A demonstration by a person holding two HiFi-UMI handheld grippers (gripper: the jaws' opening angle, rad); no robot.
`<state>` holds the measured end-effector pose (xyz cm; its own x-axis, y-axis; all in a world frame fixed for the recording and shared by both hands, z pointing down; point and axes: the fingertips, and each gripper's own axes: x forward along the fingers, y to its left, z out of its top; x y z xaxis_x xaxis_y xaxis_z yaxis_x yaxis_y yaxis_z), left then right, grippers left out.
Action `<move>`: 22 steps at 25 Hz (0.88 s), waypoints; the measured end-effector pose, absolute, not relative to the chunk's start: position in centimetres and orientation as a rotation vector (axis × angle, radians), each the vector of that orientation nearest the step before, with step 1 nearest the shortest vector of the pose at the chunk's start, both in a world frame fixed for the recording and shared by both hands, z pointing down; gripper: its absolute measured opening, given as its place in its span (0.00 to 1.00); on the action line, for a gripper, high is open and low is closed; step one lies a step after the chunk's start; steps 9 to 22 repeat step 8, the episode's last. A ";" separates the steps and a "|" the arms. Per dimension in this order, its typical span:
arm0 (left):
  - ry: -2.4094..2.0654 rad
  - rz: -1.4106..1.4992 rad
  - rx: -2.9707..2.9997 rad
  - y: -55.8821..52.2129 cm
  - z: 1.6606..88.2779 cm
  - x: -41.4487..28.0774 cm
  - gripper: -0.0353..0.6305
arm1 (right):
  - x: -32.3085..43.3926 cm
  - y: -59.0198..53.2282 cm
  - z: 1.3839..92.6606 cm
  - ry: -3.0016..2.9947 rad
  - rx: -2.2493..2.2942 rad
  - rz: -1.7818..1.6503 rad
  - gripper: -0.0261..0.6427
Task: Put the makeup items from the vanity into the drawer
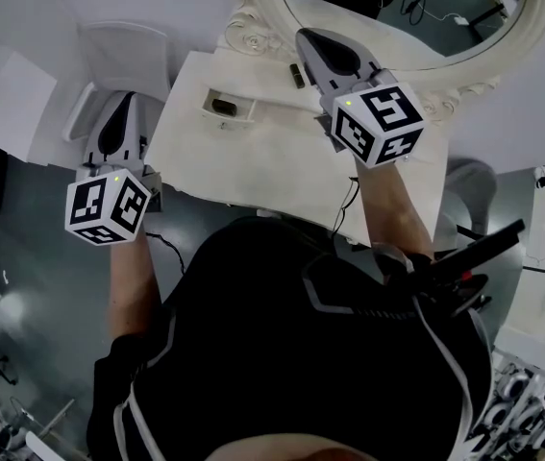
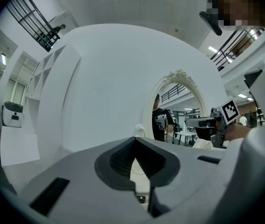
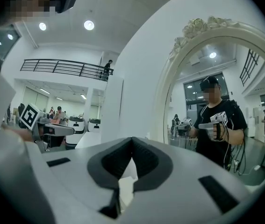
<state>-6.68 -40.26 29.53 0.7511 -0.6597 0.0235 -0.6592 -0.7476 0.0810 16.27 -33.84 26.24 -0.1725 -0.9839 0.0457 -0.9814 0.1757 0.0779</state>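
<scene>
The white vanity top [image 1: 253, 161] lies below me in the head view. A small dark item [image 1: 224, 106] sits in a shallow recess at its far left. Another dark item [image 1: 296, 73] lies by the base of the ornate mirror [image 1: 445, 75]. My right gripper [image 1: 307, 36] hovers over the vanity's back edge beside that item, jaws shut and empty, and it faces the mirror [image 3: 216, 101] in its own view. My left gripper [image 1: 121, 99] hangs off the vanity's left side, pointing at the white wall [image 2: 104, 87]. Its jaws [image 2: 134, 141] also meet with nothing between them.
A white shelf unit [image 1: 3, 94] stands at the left. Cables [image 1: 349, 200] hang off the vanity's front edge. A grey seat [image 1: 474, 181] stands at its right end, over dark floor [image 1: 32, 277]. The person's reflection [image 3: 216, 120] shows in the mirror.
</scene>
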 end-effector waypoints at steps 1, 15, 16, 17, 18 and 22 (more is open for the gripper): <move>-1.089 -0.009 2.860 -40.3 29.5 -6.8 0.06 | 16.3 -33.9 26.2 -2.342 1.963 -0.048 0.04; -1.138 -0.022 2.861 -40.7 29.0 -6.8 0.06 | 16.5 -34.2 26.4 -2.330 1.964 -0.033 0.05; -1.138 -0.022 2.861 -40.7 29.0 -6.8 0.06 | 16.5 -34.2 26.4 -2.330 1.964 -0.033 0.05; -1.138 -0.022 2.861 -40.7 29.0 -6.8 0.06 | 16.5 -34.2 26.4 -2.330 1.964 -0.033 0.05; -1.138 -0.022 2.861 -40.7 29.0 -6.8 0.06 | 16.5 -34.2 26.4 -2.330 1.964 -0.033 0.05; -1.138 -0.022 2.861 -40.7 29.0 -6.8 0.06 | 16.5 -34.2 26.4 -2.330 1.964 -0.033 0.05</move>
